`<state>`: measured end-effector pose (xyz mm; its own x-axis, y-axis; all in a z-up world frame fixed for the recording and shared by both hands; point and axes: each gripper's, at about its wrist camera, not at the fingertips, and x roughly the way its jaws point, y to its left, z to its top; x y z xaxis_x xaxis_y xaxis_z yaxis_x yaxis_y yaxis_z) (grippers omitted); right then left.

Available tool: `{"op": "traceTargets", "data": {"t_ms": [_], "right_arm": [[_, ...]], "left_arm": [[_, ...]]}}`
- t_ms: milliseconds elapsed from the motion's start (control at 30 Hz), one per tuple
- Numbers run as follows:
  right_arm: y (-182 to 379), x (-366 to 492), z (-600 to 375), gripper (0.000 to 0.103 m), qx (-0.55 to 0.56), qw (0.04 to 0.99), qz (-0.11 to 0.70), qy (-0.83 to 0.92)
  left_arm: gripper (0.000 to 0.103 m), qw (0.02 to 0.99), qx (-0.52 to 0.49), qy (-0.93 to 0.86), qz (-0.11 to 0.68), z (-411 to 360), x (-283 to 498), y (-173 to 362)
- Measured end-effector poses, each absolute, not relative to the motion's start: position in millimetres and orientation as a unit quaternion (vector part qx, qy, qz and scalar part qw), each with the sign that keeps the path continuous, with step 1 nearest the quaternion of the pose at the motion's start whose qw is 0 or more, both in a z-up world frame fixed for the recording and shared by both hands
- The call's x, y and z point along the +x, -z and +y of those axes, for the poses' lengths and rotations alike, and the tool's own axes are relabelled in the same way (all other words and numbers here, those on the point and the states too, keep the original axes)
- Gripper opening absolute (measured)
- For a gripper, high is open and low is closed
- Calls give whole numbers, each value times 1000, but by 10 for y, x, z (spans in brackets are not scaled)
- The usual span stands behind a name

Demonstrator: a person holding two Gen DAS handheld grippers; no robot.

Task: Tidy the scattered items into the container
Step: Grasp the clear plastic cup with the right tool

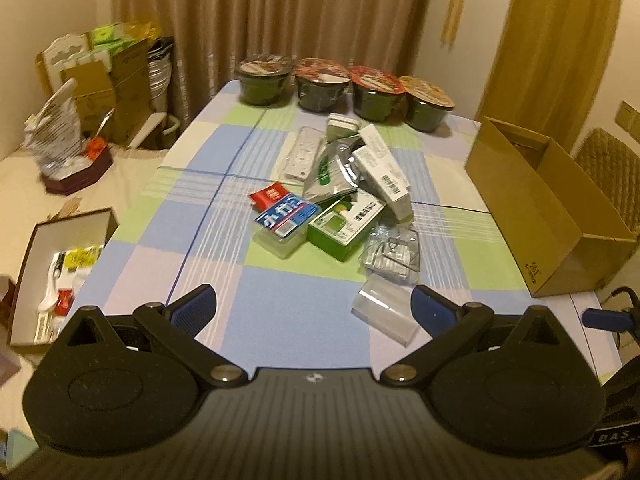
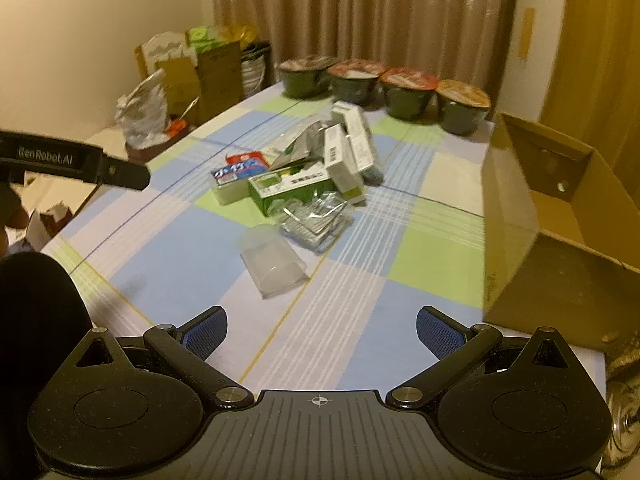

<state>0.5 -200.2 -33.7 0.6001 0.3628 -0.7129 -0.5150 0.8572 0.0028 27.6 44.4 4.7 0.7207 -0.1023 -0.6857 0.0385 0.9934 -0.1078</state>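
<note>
Grippers hang above our checked table [image 1: 132, 240]: we see the left gripper [image 1: 314, 306] and right gripper [image 2: 322, 330] spread wide, holding and touching nothing. Scattered items [image 1: 340, 196] lie piled mid-table, the cardboard box [image 2: 552, 216] at its right edge.

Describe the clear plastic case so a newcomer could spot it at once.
On the checked tablecloth, a pile of boxes and packets lies mid-table. The clear plastic case lies alone just in front of that pile, nearest the grippers; it alone is see-through and unprinted.
</note>
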Motion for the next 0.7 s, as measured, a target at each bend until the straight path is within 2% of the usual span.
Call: {"op": "traceTargets", "data": {"t_ms": [567,600,667,700], "right_arm": [[795,810,-1363,103,-205,825,376,-369],[839,863,-1315,101,-209,821,378,-374],[937,970,-1220,83,-219,810,387,-383],[992,1019,-1175,83,-226,804,394,-385]], "left_arm": [[102,898,74,173,397,576,1087,259],[102,897,72,174,399,596,1119,289],[102,896,68,175,403,633,1188,353],[102,895,67,175,404,648,1216,380]]}}
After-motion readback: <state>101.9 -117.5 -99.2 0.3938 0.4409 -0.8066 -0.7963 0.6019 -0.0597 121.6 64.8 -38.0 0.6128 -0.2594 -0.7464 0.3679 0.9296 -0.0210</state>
